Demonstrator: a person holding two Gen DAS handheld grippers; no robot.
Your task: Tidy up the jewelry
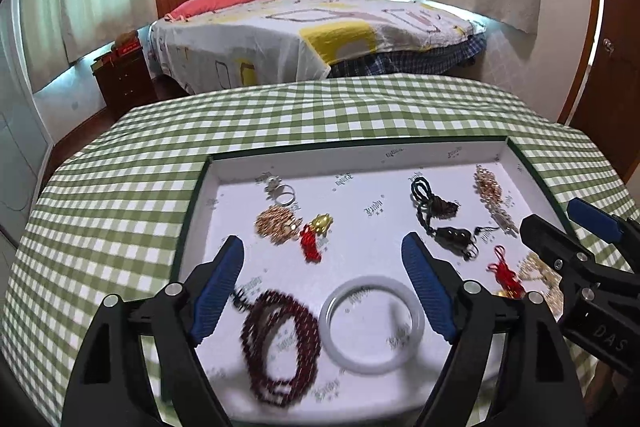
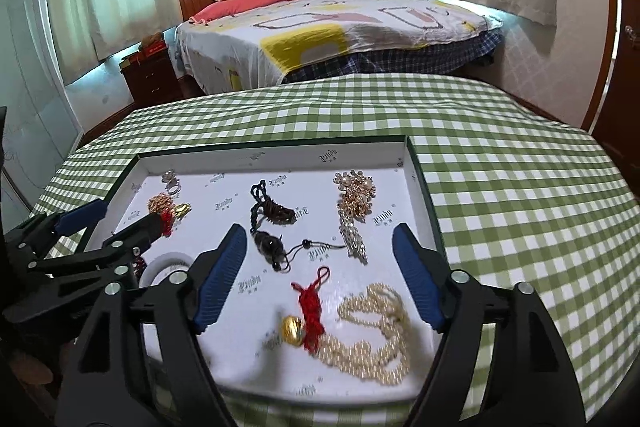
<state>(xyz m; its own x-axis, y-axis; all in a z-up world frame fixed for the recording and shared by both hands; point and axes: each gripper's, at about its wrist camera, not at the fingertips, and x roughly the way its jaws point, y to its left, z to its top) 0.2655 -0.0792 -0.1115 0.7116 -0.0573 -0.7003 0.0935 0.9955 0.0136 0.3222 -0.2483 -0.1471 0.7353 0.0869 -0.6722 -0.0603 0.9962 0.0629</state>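
A shallow white-lined tray with a dark green rim lies on the table. In the left wrist view my left gripper hovers open over the tray's near left part, above a dark red bead bracelet and a white bangle; nothing is between its fingers. Further in lie rings, a gold chain and a black cord necklace. In the right wrist view my right gripper stands open and empty over a pearl necklace, a red knot with a gold bead and a gold brooch.
A green-and-white checked cloth covers the table around the tray. Beyond the far table edge stand a bed and a dark wooden nightstand. A wooden door is at the right.
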